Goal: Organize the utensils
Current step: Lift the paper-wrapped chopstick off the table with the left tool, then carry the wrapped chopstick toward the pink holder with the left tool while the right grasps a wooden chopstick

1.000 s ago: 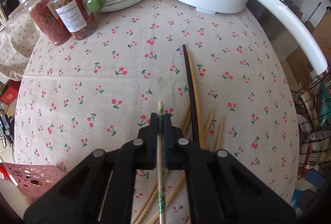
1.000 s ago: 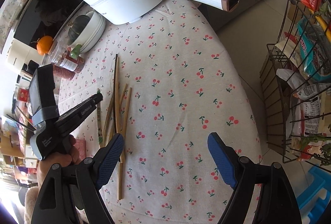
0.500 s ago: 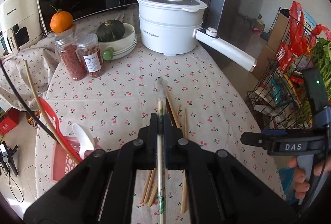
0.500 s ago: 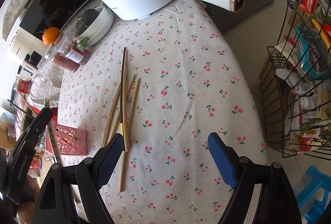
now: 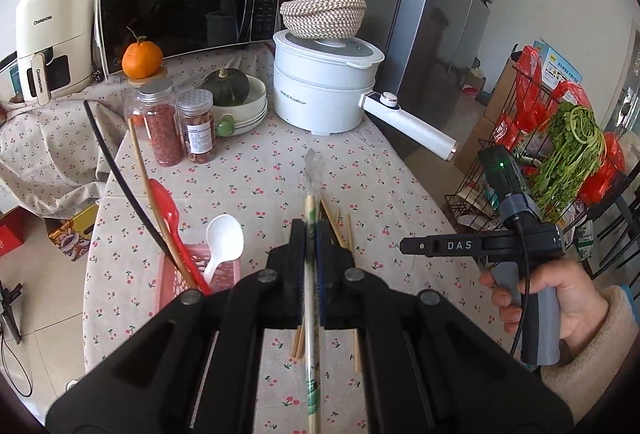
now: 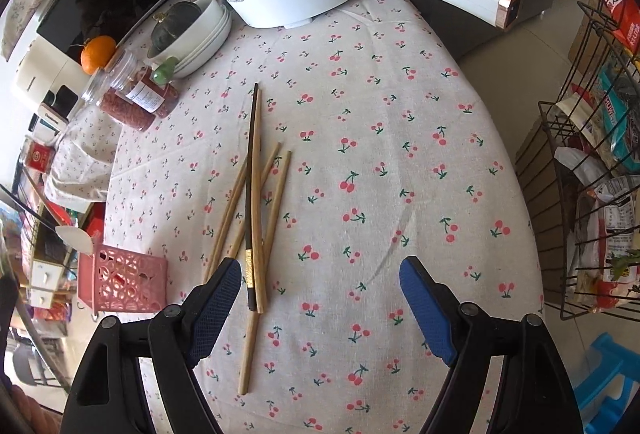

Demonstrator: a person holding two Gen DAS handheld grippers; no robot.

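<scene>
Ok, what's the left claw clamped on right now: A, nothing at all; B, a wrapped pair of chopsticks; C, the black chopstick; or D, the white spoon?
B: the left claw is shut on a wrapped pair of chopsticks, while the white spoon stands in the pink basket and the black chopstick lies on the tablecloth.

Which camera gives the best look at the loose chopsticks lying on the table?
The right wrist view: the chopsticks lie in full view on the cloth. In the left wrist view the left gripper hides most of them.
</scene>
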